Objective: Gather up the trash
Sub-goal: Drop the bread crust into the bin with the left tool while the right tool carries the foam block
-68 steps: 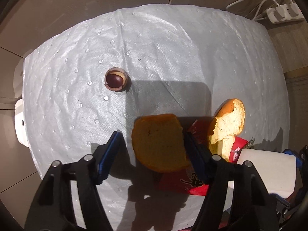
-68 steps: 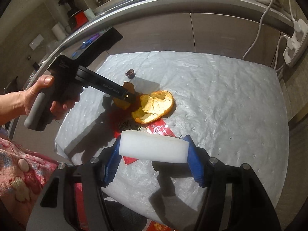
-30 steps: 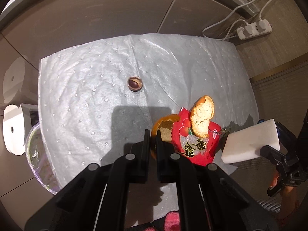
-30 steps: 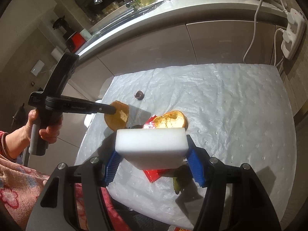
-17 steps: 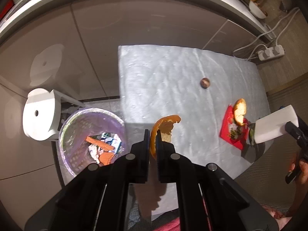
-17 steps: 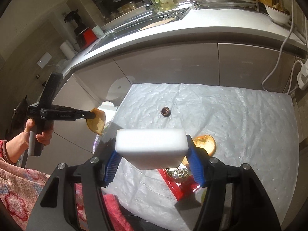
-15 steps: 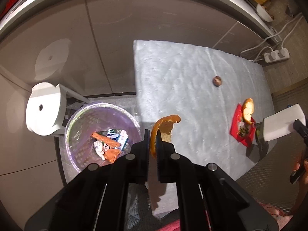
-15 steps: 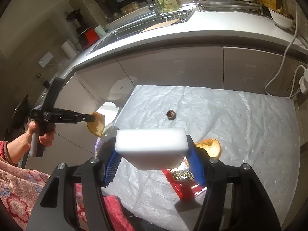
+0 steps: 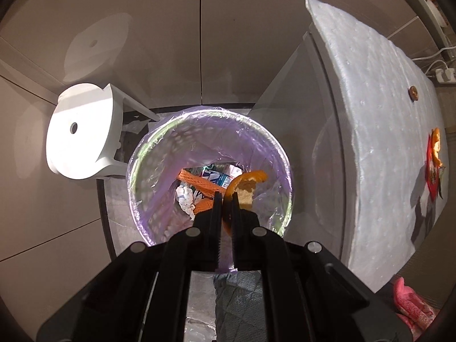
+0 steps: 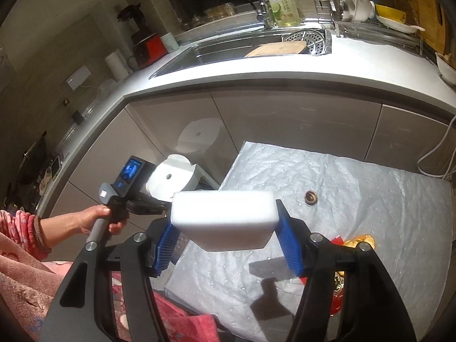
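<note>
My left gripper (image 9: 226, 196) points straight down, shut on a piece of orange peel (image 9: 245, 183) that hangs over the trash bin (image 9: 148, 148). The bin has a purple liner and holds orange netting, wrappers and crumpled paper. My right gripper (image 10: 228, 229) is shut on a white sponge block (image 10: 223, 219) above the near edge of the table (image 10: 370, 199). On the table lie a second orange peel (image 10: 362, 239) on a red wrapper (image 10: 336, 299) and a small brown nut shell (image 10: 310, 196). The same peel (image 9: 435, 145), red wrapper (image 9: 430, 176) and shell (image 9: 413, 92) show in the left wrist view.
A white plastic stool (image 9: 82, 136) stands on the floor beside the bin. Grey cabinet doors (image 10: 285, 125) run behind the table under a counter with a sink (image 10: 228, 48). A power strip (image 9: 444, 74) lies beyond the table. A pink sleeve (image 10: 25, 245) reaches in at the left.
My left gripper carried the peel off the table edge and down over the bin, which now fills the view. My right gripper rose with the sponge, so the table looks farther away.
</note>
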Action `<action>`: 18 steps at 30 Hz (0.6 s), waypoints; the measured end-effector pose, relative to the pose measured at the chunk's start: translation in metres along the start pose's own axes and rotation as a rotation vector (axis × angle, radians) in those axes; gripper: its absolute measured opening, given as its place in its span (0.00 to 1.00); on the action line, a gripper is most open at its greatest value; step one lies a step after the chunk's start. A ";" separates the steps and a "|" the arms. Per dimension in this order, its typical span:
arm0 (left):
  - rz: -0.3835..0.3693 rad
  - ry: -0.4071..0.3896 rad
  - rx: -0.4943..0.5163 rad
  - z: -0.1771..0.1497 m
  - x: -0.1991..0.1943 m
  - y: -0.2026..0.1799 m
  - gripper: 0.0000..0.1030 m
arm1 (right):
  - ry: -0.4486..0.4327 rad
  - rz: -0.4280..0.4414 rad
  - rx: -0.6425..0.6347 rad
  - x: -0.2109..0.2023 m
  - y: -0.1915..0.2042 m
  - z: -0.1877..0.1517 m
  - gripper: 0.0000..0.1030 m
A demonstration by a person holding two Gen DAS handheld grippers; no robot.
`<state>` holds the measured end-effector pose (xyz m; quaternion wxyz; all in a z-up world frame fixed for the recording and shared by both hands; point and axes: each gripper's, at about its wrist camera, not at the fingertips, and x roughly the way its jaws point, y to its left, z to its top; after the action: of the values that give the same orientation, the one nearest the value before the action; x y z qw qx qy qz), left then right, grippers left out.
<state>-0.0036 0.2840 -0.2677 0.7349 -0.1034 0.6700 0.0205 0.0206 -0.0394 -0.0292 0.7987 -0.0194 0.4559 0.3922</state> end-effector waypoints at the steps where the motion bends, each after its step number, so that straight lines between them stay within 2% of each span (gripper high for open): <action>1: 0.006 0.007 0.009 0.001 0.007 0.001 0.05 | 0.006 -0.001 -0.005 0.002 0.006 0.001 0.61; 6: 0.031 0.045 0.062 0.003 0.037 0.001 0.05 | 0.028 -0.004 -0.023 0.010 0.031 0.005 0.61; 14: 0.084 0.148 0.077 -0.003 0.077 0.010 0.06 | 0.045 0.002 -0.038 0.017 0.048 0.006 0.61; 16: 0.097 0.177 0.082 -0.006 0.085 0.011 0.08 | 0.048 0.004 -0.041 0.018 0.050 0.007 0.61; 18: 0.106 0.195 0.081 -0.008 0.088 0.012 0.17 | 0.049 0.007 -0.042 0.020 0.051 0.008 0.61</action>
<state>-0.0044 0.2844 -0.3570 0.6678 -0.0397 0.7430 0.0221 -0.0014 0.0111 -0.0225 0.7854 -0.0441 0.4670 0.4039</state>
